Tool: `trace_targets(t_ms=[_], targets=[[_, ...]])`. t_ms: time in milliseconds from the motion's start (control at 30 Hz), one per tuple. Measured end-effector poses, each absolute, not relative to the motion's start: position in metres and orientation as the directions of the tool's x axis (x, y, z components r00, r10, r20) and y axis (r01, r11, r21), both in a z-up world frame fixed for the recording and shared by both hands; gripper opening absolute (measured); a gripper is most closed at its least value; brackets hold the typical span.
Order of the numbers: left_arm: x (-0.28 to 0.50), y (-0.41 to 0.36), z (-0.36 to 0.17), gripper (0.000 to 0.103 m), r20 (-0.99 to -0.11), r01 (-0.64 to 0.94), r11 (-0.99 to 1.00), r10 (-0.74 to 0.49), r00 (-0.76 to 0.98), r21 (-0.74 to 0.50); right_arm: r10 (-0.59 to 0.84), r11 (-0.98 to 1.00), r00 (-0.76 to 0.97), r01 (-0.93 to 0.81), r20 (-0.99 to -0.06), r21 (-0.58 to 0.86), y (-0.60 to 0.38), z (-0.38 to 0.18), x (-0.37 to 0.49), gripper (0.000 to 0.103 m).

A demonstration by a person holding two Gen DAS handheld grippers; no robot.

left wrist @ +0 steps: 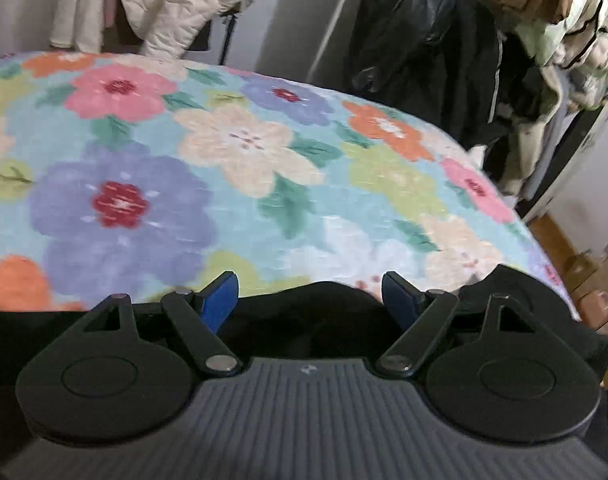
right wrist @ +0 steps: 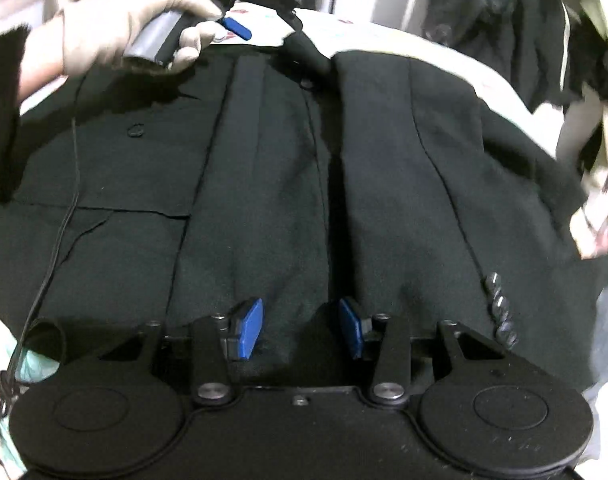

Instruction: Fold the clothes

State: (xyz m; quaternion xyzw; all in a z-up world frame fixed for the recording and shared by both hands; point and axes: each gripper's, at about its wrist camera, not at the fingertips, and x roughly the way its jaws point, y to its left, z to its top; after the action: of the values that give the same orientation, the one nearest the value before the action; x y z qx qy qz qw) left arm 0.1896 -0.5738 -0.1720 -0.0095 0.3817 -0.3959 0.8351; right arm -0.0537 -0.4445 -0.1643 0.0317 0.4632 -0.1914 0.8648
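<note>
Matt black woven jacket (right wrist: pixel 264 168), soft floral bedspread (left wrist: pixel 232 168), perhaps fleece

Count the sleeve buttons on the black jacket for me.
4, in a row on the sleeve cuff at the lower right of the jacket in the right wrist view, overlapping one another; more may be hidden below.

Right hand-held gripper (right wrist: pixel 300 326) hovers, jaws apart, over black jacket (right wrist: pixel 264 160).

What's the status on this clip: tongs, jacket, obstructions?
Left tongs open at far edge of black jacket. Right tongs open over near hem, nothing gripped. Jacket flat on flowered bedspread. Thin cable trails across it.
</note>
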Motion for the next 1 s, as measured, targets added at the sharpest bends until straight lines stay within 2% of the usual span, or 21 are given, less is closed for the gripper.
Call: trace_targets(t_ms=[133,267,367,467,533,600,667,700,733,767,833,1000], targets=[[0.192,-0.543,-0.166,0.08,-0.682,0.641,0.729,-0.596,0.423,-0.239,-0.257,0.959,0.597,0.257,-0.76,-0.121,-0.424,-0.154,-0.045,0.055],[0.183,-0.492,-0.16,0.088,-0.707,0.631,0.776,-0.457,0.54,-0.02,-0.178,0.984,0.666,0.133,-0.724,-0.12,-0.389,-0.15,-0.033,0.056],[0.178,-0.437,-0.169,0.088,-0.734,0.597,0.796,-0.344,0.585,0.103,-0.134,0.991,0.687,0.078,-0.714,-0.112,-0.376,-0.151,-0.032,0.056],[0.176,-0.394,-0.18,0.088,-0.777,0.565,0.814,-0.267,0.571,0.136,-0.113,0.992,0.703,0.041,-0.702,-0.118,-0.372,-0.15,-0.037,0.056],[0.185,-0.37,-0.178,0.088,-0.81,0.529,0.846,-0.259,0.527,0.074,-0.115,0.989,0.714,0.019,-0.69,-0.146,-0.372,-0.15,-0.043,0.057],[0.206,-0.343,-0.173,0.088,-0.856,0.415,0.886,-0.369,0.364,-0.206,-0.107,0.987,0.716,-0.006,-0.69,-0.16,-0.371,-0.148,-0.048,0.057],[0.221,-0.311,-0.175,0.086,-0.799,0.137,0.824,-0.567,0.198,-0.55,-0.063,0.994,0.704,-0.021,-0.707,-0.11,-0.371,-0.138,-0.052,0.057],[0.223,-0.303,-0.171,0.083,-0.78,0.055,0.796,-0.602,0.17,-0.603,-0.042,0.996,0.715,-0.024,-0.697,-0.085,-0.368,-0.13,-0.055,0.057],[0.221,-0.301,-0.157,0.082,-0.798,0.075,0.82,-0.571,0.194,-0.568,-0.013,0.997,0.73,-0.039,-0.683,-0.06,-0.368,-0.121,-0.055,0.057],[0.214,-0.304,-0.134,0.082,-0.827,0.179,0.873,-0.487,0.282,-0.453,0.014,0.998,0.742,-0.052,-0.67,-0.037,-0.368,-0.113,-0.055,0.057],[0.189,-0.314,-0.103,0.084,-0.812,0.344,0.902,-0.398,0.426,-0.262,0.021,0.998,0.766,-0.05,-0.643,-0.026,-0.367,-0.098,-0.056,0.057],[0.094,-0.335,-0.094,0.085,-0.805,0.521,0.852,-0.34,0.487,-0.045,0.051,0.998,0.754,-0.054,-0.655,0.015,-0.363,-0.071,-0.079,0.057]])
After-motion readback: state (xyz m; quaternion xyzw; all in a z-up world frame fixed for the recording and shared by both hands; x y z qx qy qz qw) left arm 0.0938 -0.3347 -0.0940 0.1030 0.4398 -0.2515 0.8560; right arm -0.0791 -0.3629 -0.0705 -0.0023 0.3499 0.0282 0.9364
